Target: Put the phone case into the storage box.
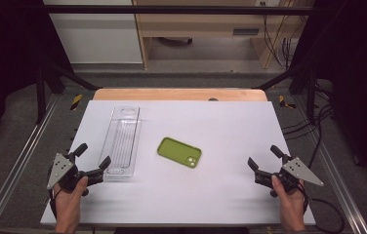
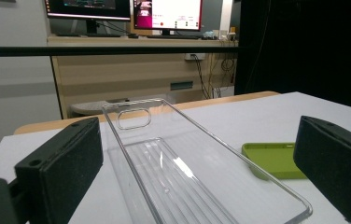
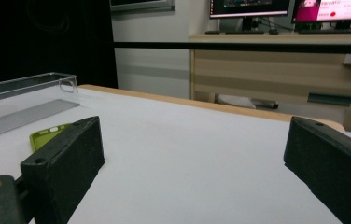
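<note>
1. A white table carries everything; a strip of bare wood runs along its far edge.
2. A clear plastic tray lies lengthwise on the left half, reaching from near the far edge down toward the near left corner, with a slot handle at its far end and a ribbed floor.
3. A green phone case lies flat near the middle of the surface, set at a slant and apart from the tray; it seems to lie back up, though that is hard to judge.
</note>
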